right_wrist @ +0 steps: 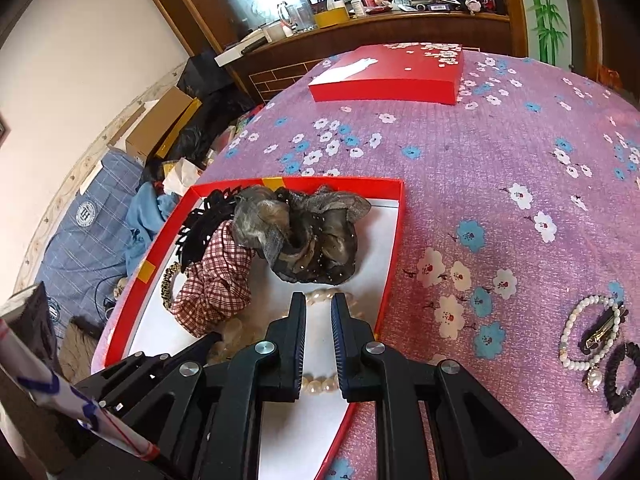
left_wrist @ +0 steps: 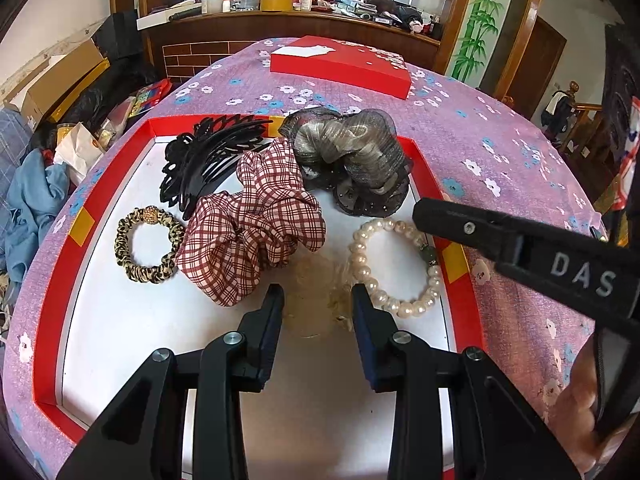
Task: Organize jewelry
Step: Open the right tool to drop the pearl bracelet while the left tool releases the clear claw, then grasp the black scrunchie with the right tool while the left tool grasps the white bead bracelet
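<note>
A red-rimmed box with a white floor holds a black claw clip, a plaid scrunchie, a grey organza scrunchie, a leopard hair tie, a pearl bracelet and a translucent beige scrunchie. My left gripper is open with a finger on each side of the beige scrunchie. My right gripper is open and empty above the pearl bracelet; it also shows in the left wrist view. A second pearl bracelet, a hair clip and a black hair tie lie on the cloth to the right.
The table wears a purple floral cloth. The red box lid lies at the far side. Clutter, cardboard boxes and blue fabric sit off the table's left edge. A wooden counter stands behind.
</note>
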### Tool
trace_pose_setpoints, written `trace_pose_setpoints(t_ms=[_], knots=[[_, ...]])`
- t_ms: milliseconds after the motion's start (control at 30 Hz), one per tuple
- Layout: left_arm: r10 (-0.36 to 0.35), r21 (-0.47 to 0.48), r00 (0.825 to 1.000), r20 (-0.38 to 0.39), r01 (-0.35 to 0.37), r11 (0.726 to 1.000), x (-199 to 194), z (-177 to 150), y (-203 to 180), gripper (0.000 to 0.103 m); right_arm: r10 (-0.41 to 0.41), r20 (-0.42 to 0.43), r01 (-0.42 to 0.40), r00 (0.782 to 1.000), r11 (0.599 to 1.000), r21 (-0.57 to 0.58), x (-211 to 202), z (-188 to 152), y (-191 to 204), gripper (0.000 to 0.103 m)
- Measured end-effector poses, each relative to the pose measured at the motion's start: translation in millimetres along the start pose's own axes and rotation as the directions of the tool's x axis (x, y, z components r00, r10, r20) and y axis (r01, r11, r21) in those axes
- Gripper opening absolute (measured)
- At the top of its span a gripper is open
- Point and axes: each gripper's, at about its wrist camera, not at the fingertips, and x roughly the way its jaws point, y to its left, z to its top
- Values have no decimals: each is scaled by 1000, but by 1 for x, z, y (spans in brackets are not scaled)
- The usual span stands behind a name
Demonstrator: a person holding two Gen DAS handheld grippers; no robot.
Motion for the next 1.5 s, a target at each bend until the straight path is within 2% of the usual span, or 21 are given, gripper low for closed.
trace_pose_setpoints(t_ms=[67, 133, 533, 667, 767, 933, 1100, 1267, 1433, 1500], knots=[[-1, 0, 1000, 3, 1, 1000, -2, 0, 0, 36, 6, 10, -6, 1000, 1000, 5, -5, 0, 0, 14], [-5, 0, 1000, 10, 5, 1000, -5, 0, -1, 43, 13, 19, -14, 1000, 1000, 7, -11, 0, 0, 14], [-13, 45, 999, 53, 10, 999, -30, 1, -27, 43, 15, 55, -17, 998, 999, 37, -62, -11, -20, 14], [-25, 80, 998, 62, 20, 997, -38, -1, -43, 43, -31, 49, 29, 998, 998, 51, -84, -20, -45, 15], [-35, 108, 997, 61, 29, 994, -41, -2, -57, 43, -105, 33, 102, 994, 991, 86, -100, -27, -75, 20], [-57, 151, 998, 41, 50, 987, -38, -4, -83, 43, -203, 5, 199, 979, 964, 178, -126, -39, -135, 20], [-92, 191, 996, -4, 91, 977, -31, -5, -108, 43, -261, -38, 262, 965, 934, 241, -138, -48, -178, 20], [-128, 219, 991, -48, 136, 966, -24, 4, -133, 43, -289, -84, 301, 954, 921, 248, -130, -48, -195, 20], [-133, 223, 988, -82, 148, 963, -12, 22, -155, 43, -318, -127, 340, 940, 909, 240, -112, -48, -204, 19], [-134, 216, 986, -98, 153, 964, -5, 29, -161, 43, -299, -126, 322, 946, 915, 244, -106, -49, -206, 20]])
